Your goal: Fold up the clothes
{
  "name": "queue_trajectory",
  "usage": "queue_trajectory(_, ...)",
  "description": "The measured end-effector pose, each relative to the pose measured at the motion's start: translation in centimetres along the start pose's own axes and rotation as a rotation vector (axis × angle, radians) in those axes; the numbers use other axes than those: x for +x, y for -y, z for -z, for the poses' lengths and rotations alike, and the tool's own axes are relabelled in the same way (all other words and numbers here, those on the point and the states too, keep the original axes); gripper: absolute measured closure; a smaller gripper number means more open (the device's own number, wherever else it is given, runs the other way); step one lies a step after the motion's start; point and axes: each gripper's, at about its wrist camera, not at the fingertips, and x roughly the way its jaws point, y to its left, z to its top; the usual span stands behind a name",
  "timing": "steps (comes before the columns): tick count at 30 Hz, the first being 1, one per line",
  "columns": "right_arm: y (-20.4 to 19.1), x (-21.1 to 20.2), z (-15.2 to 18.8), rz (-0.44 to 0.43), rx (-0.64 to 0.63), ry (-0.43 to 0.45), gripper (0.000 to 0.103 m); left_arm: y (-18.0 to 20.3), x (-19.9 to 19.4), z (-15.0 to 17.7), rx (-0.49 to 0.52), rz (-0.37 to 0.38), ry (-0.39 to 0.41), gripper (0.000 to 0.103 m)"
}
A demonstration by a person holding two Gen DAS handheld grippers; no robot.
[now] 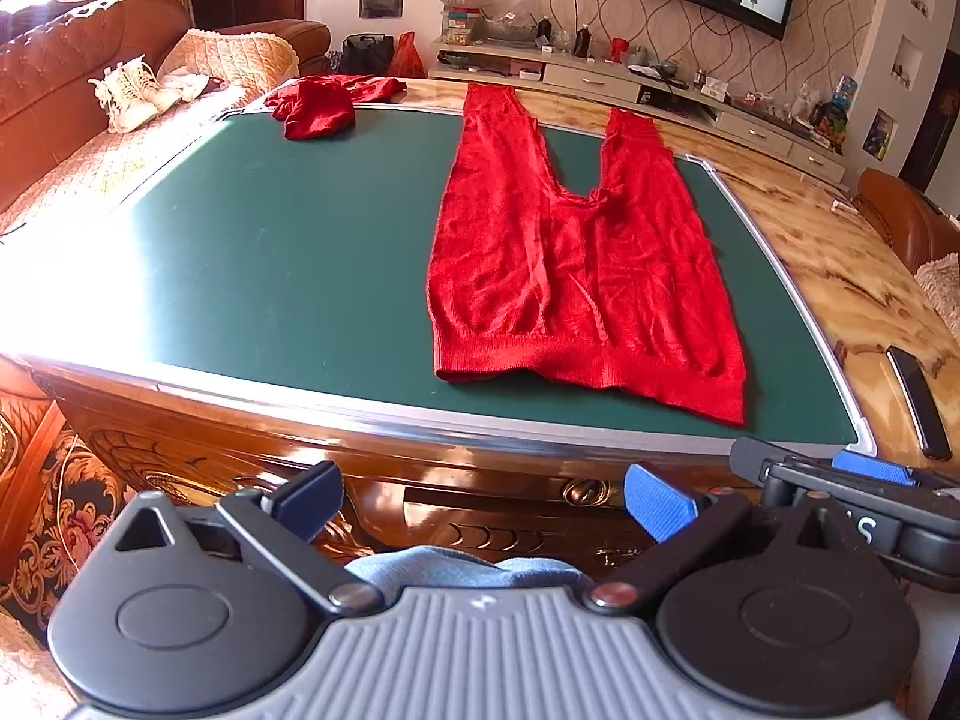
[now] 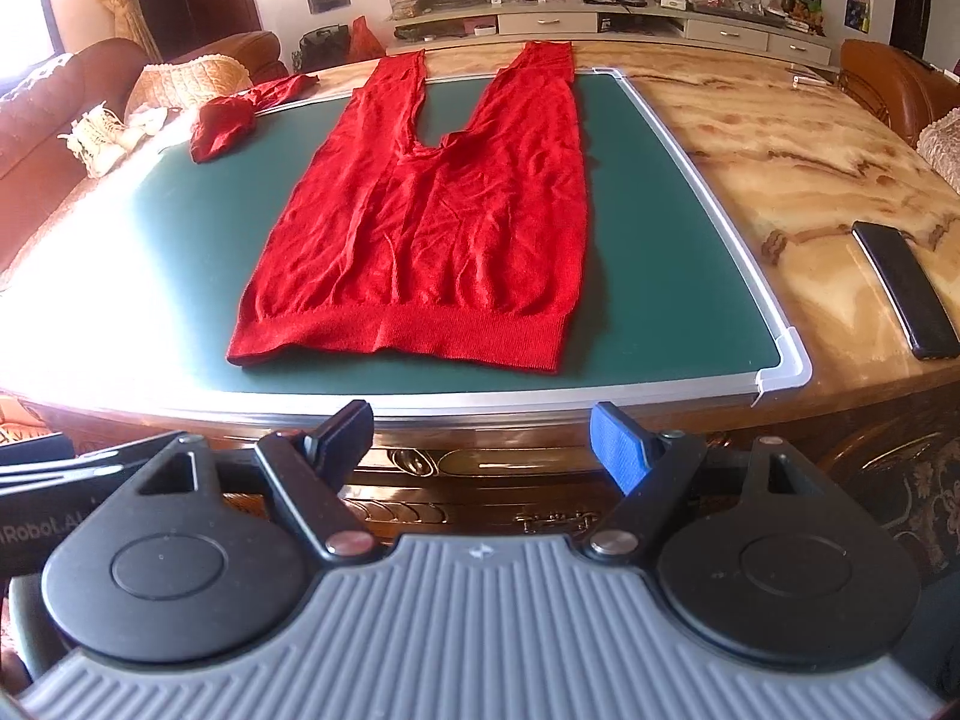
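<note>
Red knit leggings point(image 1: 576, 276) lie flat on the green mat point(image 1: 270, 252), waistband toward me, both legs running away over the mat's far edge. They also show in the right wrist view point(image 2: 432, 228). A second red garment point(image 1: 318, 105) lies crumpled at the mat's far left corner, also seen in the right wrist view point(image 2: 225, 123). My left gripper point(image 1: 483, 498) is open and empty, held off the table's near edge, left of the waistband. My right gripper point(image 2: 483, 438) is open and empty, just short of the waistband.
The mat point(image 2: 660, 228) lies on a marble-topped wooden table point(image 2: 780, 138). A black phone point(image 2: 903, 288) lies on the marble to the right. A sofa with white shoes point(image 1: 129, 93) stands left; a TV cabinet point(image 1: 630, 78) stands behind the table.
</note>
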Motion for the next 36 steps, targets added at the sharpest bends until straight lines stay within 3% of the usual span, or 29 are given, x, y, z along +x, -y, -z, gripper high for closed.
queue_trajectory(5, -0.5, 0.0, 0.5, -0.004, -0.026, 0.006, 0.016, -0.5, -0.2, 0.4, -0.032, 0.011, -0.001, 0.000)
queue_trajectory(10, -1.2, 0.0, 0.9, 0.007, -0.057, 0.009, 0.016, 0.3, -0.7, 1.0, 0.059, 0.029, 0.042, 0.000)
queue_trajectory(15, -1.3, 0.1, 1.4, 0.030, -0.059, 0.019, 0.016, 0.2, -0.3, 1.0, 0.047, 0.085, 0.001, 0.001)
queue_trajectory(19, -1.1, -0.3, 1.4, 0.058, -0.044, 0.045, 0.016, 0.5, -0.6, 1.1, 0.052, 0.045, 0.026, 0.001)
queue_trajectory(23, -0.6, 0.5, 1.0, 0.062, -0.013, -0.011, 0.016, 0.9, -0.5, 0.8, 0.062, -0.015, 0.023, 0.001)
queue_trajectory(36, -0.7, 2.7, 0.7, 0.078, -0.005, -0.073, 0.016, 0.3, 0.6, 0.4, 0.024, -0.004, -0.006, 0.000)
